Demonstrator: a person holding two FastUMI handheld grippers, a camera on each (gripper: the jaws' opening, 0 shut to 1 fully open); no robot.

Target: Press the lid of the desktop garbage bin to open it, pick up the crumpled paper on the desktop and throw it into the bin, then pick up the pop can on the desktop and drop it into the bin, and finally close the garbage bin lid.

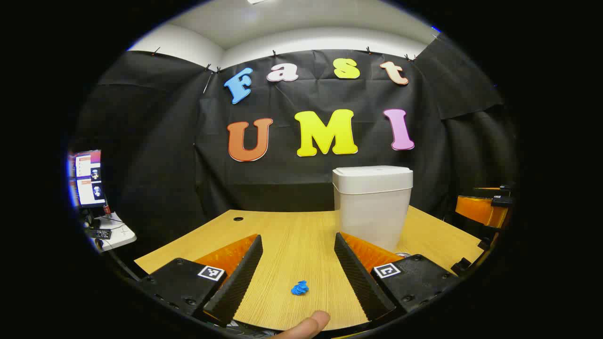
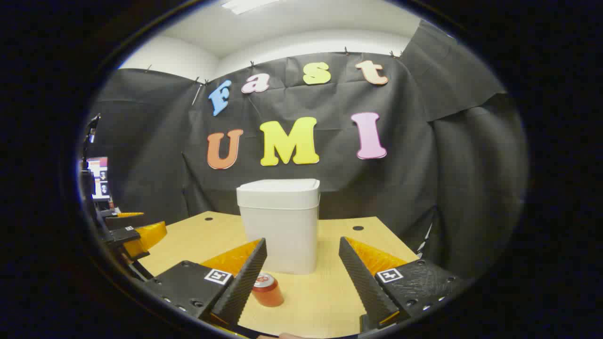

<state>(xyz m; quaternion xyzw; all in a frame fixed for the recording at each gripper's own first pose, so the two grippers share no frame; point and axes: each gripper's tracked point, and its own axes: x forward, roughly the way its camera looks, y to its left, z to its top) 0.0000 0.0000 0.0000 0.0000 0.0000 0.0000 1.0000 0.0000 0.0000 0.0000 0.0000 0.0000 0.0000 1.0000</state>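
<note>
Both of my hand-held grippers are spread wide with nothing in them – the left hand-held gripper (image 1: pixel 297 270) hangs over the wooden desk (image 1: pixel 292 235) with the little blue crumpled paper (image 1: pixel 299 287) lying near me between its fingers, and the white garbage bin (image 1: pixel 372 205) stands farther back to the right with its lid (image 1: pixel 372 171) down. From my right hand-held gripper (image 2: pixel 301 273) the bin sits straight ahead at the far middle of the desk – the orange pop can (image 2: pixel 267 289) stands upright just in front of it, right beside my left finger (image 2: pixel 242 282). My other hand-held gripper (image 2: pixel 136 235) shows off at the left edge there.
</note>
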